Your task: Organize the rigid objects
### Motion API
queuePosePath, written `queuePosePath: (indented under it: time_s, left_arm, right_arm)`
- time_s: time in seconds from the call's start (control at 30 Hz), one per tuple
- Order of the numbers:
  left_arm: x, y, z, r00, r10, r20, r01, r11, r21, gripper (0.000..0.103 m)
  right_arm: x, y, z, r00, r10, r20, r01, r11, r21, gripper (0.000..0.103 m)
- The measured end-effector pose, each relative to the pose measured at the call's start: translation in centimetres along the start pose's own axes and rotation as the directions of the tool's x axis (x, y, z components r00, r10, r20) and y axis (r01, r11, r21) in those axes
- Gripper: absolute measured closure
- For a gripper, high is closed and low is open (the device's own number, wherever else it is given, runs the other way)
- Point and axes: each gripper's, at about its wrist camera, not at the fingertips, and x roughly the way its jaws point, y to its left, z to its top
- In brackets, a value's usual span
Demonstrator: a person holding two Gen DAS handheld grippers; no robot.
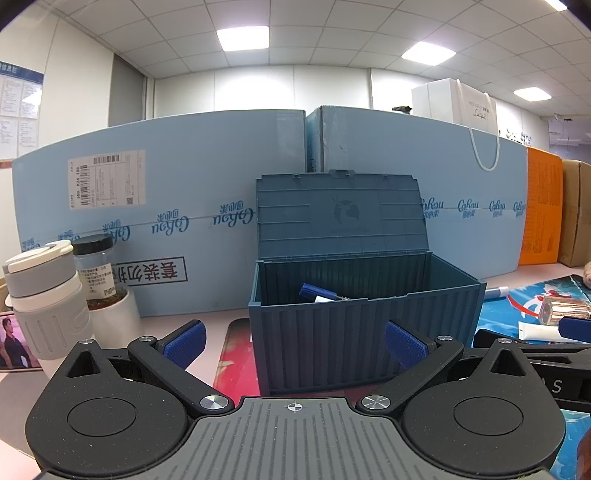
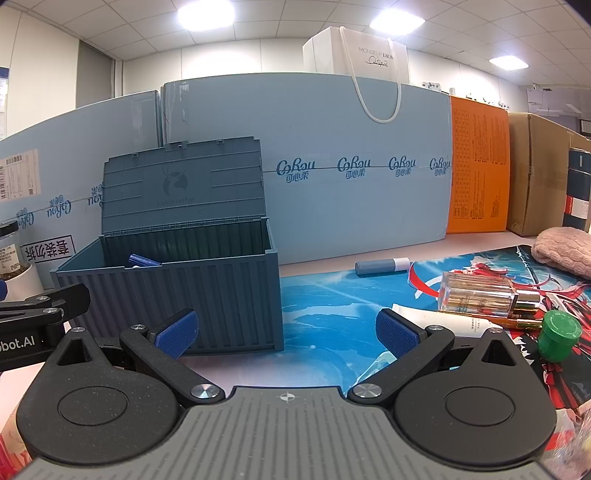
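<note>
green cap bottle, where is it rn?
Right wrist view, far right: the green-capped bottle lies on the printed mat, just below the clear perfume bottle.

White office walls under a tiled ceiling with bright panel lights; large pale blue cartons stand along the tabletop's back edge.
</note>
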Motion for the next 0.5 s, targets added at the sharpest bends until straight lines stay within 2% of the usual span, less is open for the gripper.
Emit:
queuePosePath:
  time_s: [0.5]
  left_arm:
    - [0.02,-0.06,-0.05,1.0,-0.002,0.0,0.002,1.0,-0.001,0.0]
  right_arm:
    - [0.03,0.03,-0.09,1.0,-0.002,-0.003,0.002,1.0,-0.004,0.0]
